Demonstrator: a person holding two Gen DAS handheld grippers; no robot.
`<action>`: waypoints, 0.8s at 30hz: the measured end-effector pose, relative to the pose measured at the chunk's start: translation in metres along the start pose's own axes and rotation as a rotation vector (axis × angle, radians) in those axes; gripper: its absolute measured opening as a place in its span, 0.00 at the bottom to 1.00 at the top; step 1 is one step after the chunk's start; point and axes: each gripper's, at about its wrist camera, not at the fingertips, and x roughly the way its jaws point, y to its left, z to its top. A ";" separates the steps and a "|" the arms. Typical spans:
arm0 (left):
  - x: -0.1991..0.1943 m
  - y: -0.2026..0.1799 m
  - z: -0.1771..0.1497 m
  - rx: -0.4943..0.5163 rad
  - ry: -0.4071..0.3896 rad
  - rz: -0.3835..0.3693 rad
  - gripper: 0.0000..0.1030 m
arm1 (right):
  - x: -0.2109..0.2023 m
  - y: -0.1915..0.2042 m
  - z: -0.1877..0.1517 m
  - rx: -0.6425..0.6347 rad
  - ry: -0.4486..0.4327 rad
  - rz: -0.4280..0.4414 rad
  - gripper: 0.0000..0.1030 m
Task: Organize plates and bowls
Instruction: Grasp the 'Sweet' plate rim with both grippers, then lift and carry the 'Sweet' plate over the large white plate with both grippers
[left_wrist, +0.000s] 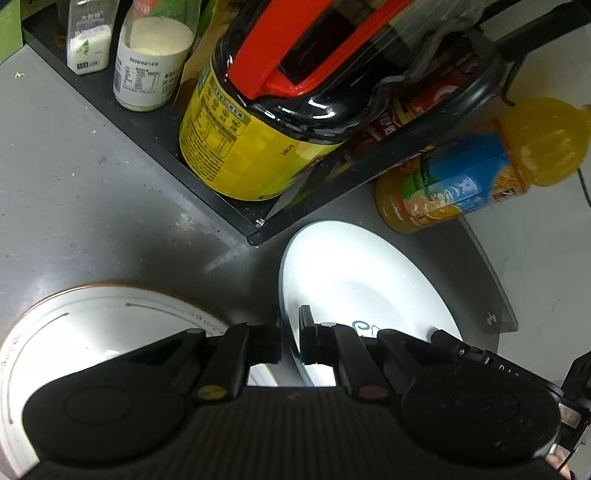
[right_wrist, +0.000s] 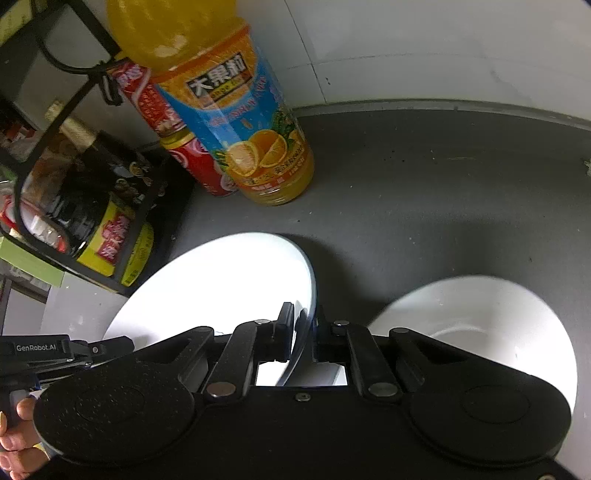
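Note:
A white plate with a thin blue rim (left_wrist: 362, 280) is gripped from two sides. My left gripper (left_wrist: 293, 332) is shut on its near-left rim. My right gripper (right_wrist: 303, 326) is shut on the opposite rim of the same plate (right_wrist: 221, 280), which is tilted and casts a shadow on the grey counter (right_wrist: 424, 192). Each gripper shows in the other's view: the right one (left_wrist: 458, 347), the left one (right_wrist: 74, 349). A brown-rimmed white plate (left_wrist: 92, 325) lies left of my left gripper. Right of my right gripper sits a white bowl (right_wrist: 480, 314).
A black wire rack (left_wrist: 207, 192) holds a big yellow-labelled bottle with a red handle (left_wrist: 258, 122) and two white jars (left_wrist: 151, 62). An orange juice bottle (right_wrist: 236, 122) and a red can (right_wrist: 199, 166) stand beside it. The counter ends at a white wall (right_wrist: 443, 48).

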 end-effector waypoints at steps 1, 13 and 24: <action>-0.003 0.000 -0.001 0.010 -0.005 0.000 0.06 | -0.003 0.000 -0.002 0.004 -0.005 0.005 0.09; -0.045 0.015 -0.010 0.065 0.002 -0.020 0.06 | -0.034 0.021 -0.037 0.063 -0.048 0.011 0.09; -0.075 0.046 -0.031 0.076 0.029 -0.029 0.06 | -0.051 0.051 -0.082 0.094 -0.052 -0.017 0.09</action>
